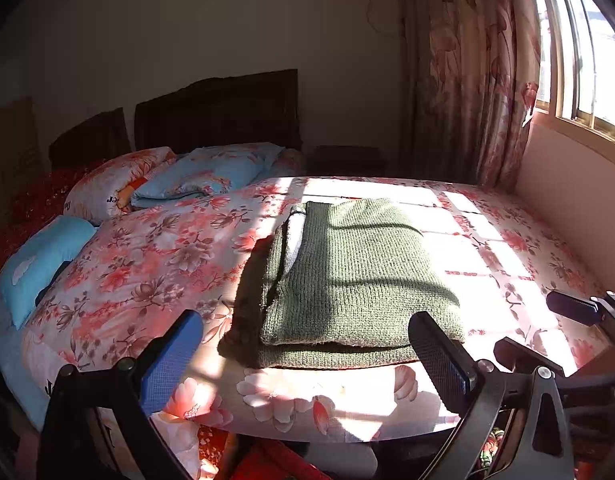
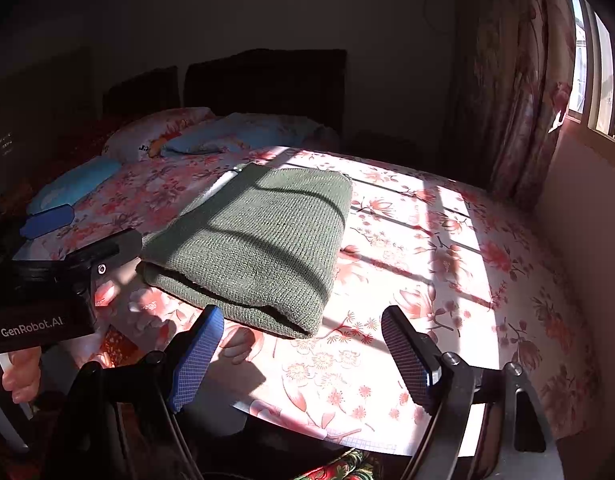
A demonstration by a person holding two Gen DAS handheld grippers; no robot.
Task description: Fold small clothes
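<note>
A green knitted sweater [image 1: 347, 280] lies folded in a neat rectangle on the floral bed cover [image 1: 147, 264], near the front edge. It also shows in the right wrist view [image 2: 263, 240]. My left gripper [image 1: 307, 344] is open and empty, its blue pads just in front of the sweater's near edge. My right gripper [image 2: 303, 344] is open and empty, in front of the sweater's near right corner. The right gripper's fingers [image 1: 571, 308] show at the right of the left wrist view; the left gripper's fingers [image 2: 47, 220] at the left of the right wrist view.
Pillows and a folded blue quilt [image 1: 203, 176] lie at the head of the bed by a dark headboard [image 1: 219, 108]. A blue pillow [image 1: 39, 264] lies at the left edge. A floral curtain [image 1: 475, 80] and a barred window [image 1: 579, 48] stand on the right.
</note>
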